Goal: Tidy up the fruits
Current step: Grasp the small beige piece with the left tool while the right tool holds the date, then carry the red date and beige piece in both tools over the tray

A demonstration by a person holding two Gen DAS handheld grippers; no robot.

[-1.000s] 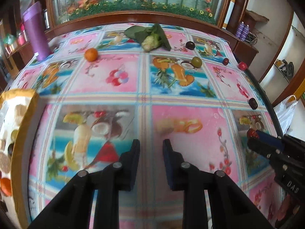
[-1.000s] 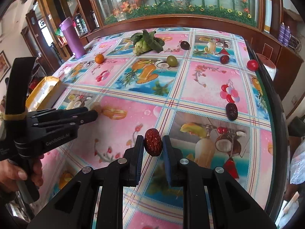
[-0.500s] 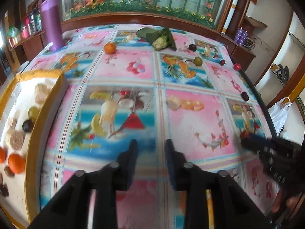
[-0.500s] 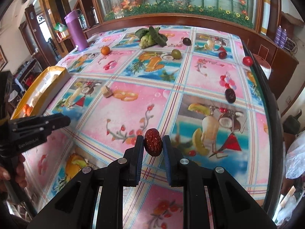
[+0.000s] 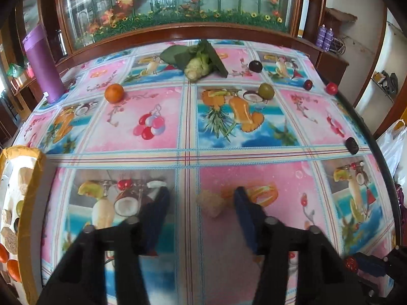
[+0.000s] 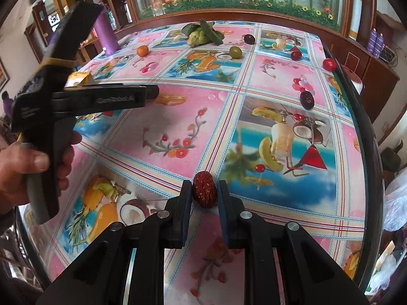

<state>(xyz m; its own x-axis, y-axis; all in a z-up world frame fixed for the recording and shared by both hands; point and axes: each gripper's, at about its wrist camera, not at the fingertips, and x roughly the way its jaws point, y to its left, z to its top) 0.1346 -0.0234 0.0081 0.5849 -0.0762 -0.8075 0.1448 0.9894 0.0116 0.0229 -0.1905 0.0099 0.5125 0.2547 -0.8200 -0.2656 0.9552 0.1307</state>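
We grip a red date [image 6: 204,192] in our right gripper [image 6: 203,197]; left gripper [image 5: 201,203] spread wide around a pale lump [image 5: 211,203], tray [image 5: 33,203] edge at 9 o'clock.

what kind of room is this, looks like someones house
Probably a home dining or living room: a table under a fruit-print tablecloth, a large glass-fronted wooden cabinet with flower decoration behind it, and wooden side shelves holding purple bottles.

Bright daylight, glare on glossy table [image 5: 188,152] near its far edge. Heavy fisheye bending, dark corners. Left gripper fingers [image 5: 155,218] motion-blurred; right wrist view sharp.
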